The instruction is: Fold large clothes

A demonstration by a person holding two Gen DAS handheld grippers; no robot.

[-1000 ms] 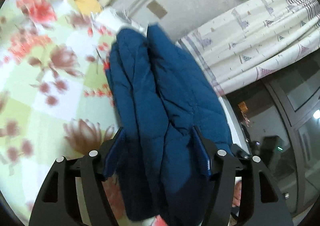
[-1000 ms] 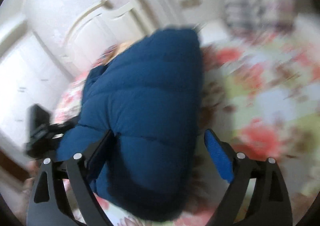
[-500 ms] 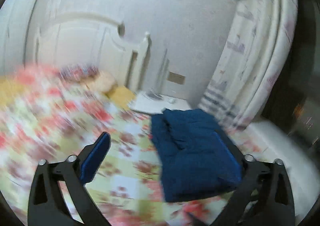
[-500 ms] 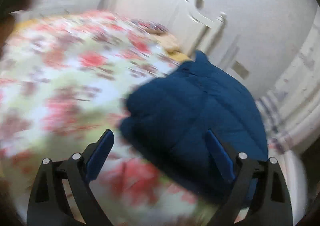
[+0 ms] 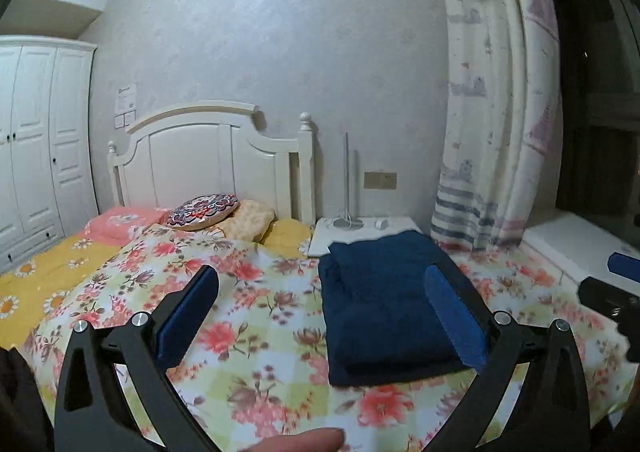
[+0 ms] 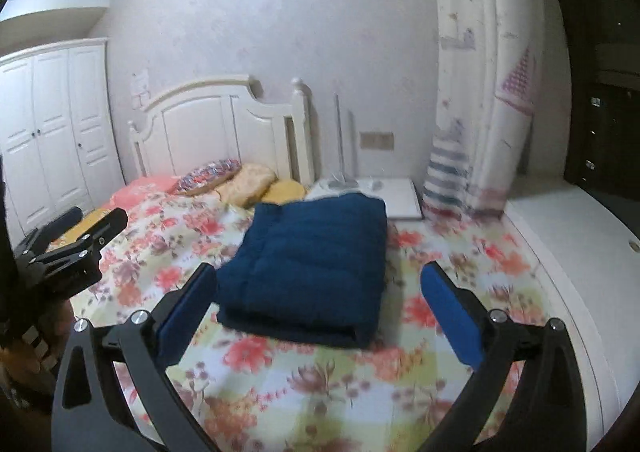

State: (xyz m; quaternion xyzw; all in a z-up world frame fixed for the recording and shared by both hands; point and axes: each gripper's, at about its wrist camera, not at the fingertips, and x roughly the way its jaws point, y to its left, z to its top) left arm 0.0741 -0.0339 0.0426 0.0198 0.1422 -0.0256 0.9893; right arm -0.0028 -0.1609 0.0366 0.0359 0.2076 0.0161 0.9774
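A dark blue quilted jacket point(image 5: 384, 300) lies folded into a flat rectangle on the floral bedspread point(image 5: 248, 316), near the bed's right side. It also shows in the right wrist view point(image 6: 312, 264). My left gripper point(image 5: 320, 316) is open and empty, held back above the bed in front of the jacket. My right gripper point(image 6: 316, 312) is open and empty, also held back from the jacket. The left gripper shows at the left edge of the right wrist view point(image 6: 68, 248). Part of the right gripper shows at the right edge of the left wrist view point(image 5: 612, 296).
A white headboard point(image 5: 208, 160) and several pillows point(image 5: 204, 212) are at the far end. A white nightstand point(image 5: 360, 232) stands beyond the jacket. A patterned curtain point(image 5: 496, 112) hangs at the right. A white wardrobe point(image 5: 36, 140) stands at the left. A white ledge point(image 6: 572, 252) runs beside the bed.
Both grippers let go of the blue jacket and pulled back and up from it. The jacket now lies folded on the bed.
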